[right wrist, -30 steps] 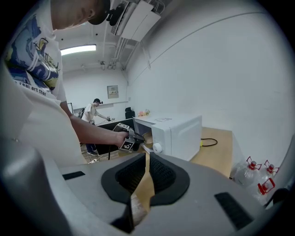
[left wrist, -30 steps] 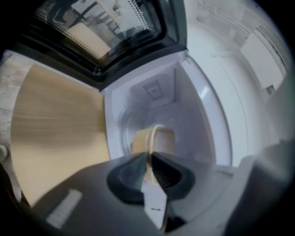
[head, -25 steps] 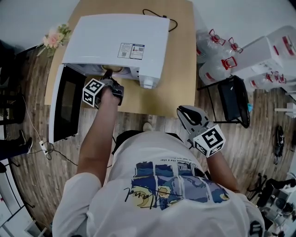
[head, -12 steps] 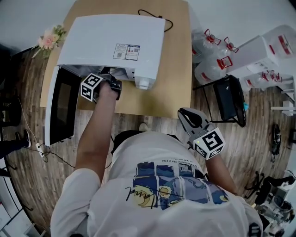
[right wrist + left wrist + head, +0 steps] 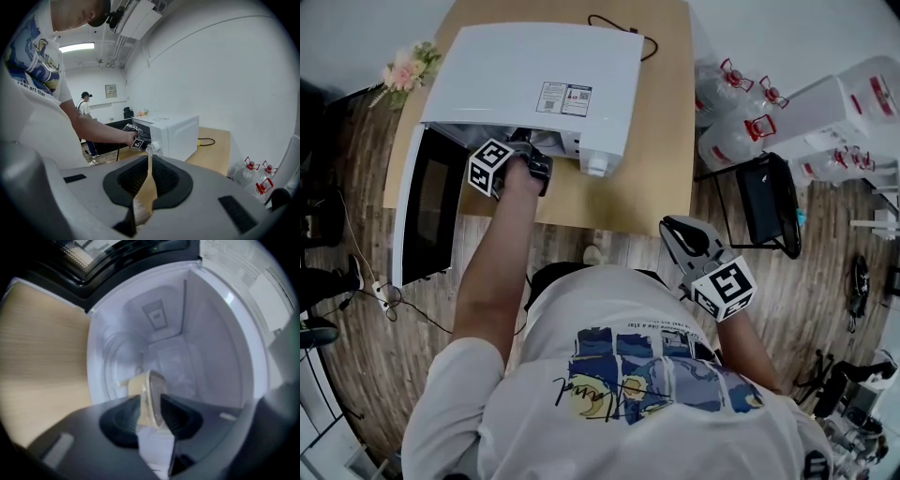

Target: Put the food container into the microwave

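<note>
The white microwave (image 5: 534, 75) stands on the wooden table (image 5: 647, 178) with its door (image 5: 431, 211) swung open to the left. My left gripper (image 5: 523, 145) reaches into the oven's mouth. In the left gripper view the food container (image 5: 140, 385), beige-lidded and seen edge-on, sits between the jaws of the left gripper (image 5: 151, 397) in front of the white cavity (image 5: 187, 343). These jaws have just been opening, and the container's edge still stands between them. My right gripper (image 5: 672, 227) hangs shut and empty below the table's front edge.
A black power cable (image 5: 614, 23) lies behind the microwave. Flowers (image 5: 408, 73) stand off the table's far left corner. Water bottles (image 5: 731, 103) and a black chair (image 5: 773, 202) are on the floor to the right. Another person (image 5: 86, 105) stands far back.
My left gripper has gone a little further into the microwave's mouth, and the beige container seen there before is now hidden in the head view. The right gripper has not moved.
</note>
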`<state>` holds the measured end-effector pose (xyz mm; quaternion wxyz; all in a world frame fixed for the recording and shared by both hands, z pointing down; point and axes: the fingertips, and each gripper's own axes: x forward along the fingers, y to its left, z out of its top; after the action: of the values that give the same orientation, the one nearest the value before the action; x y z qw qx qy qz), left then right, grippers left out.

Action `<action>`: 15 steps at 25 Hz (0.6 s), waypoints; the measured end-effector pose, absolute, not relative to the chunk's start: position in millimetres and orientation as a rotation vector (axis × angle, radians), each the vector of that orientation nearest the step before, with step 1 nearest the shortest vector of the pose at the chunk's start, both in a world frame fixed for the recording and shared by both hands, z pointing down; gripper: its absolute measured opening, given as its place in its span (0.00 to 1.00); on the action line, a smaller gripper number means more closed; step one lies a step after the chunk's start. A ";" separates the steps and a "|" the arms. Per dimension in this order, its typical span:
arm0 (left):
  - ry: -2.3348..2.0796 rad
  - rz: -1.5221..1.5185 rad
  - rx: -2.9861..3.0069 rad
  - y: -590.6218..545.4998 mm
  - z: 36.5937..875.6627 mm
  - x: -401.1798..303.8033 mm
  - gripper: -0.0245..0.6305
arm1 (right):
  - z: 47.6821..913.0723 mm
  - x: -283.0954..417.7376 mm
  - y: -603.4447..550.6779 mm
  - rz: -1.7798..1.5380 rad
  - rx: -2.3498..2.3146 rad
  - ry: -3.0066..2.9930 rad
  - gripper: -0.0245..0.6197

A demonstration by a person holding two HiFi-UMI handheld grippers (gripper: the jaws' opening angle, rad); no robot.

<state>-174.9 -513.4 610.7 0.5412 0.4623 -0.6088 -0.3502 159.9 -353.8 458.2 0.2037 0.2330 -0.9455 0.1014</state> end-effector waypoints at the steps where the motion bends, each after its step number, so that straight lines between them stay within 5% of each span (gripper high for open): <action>1: -1.447 -0.827 1.103 -512.0 609.6 -174.8 0.23 | 458.6 159.0 -353.2 0.283 0.648 -2.639 0.08; 15: -1.442 -0.812 1.159 -456.3 589.6 -188.8 0.25 | 456.0 112.0 -330.9 0.251 0.546 -2.677 0.08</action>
<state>-188.8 -456.3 589.6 0.5316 0.4858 -0.6047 -0.3402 112.0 -330.9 456.0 0.1975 0.1951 -0.9565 0.0897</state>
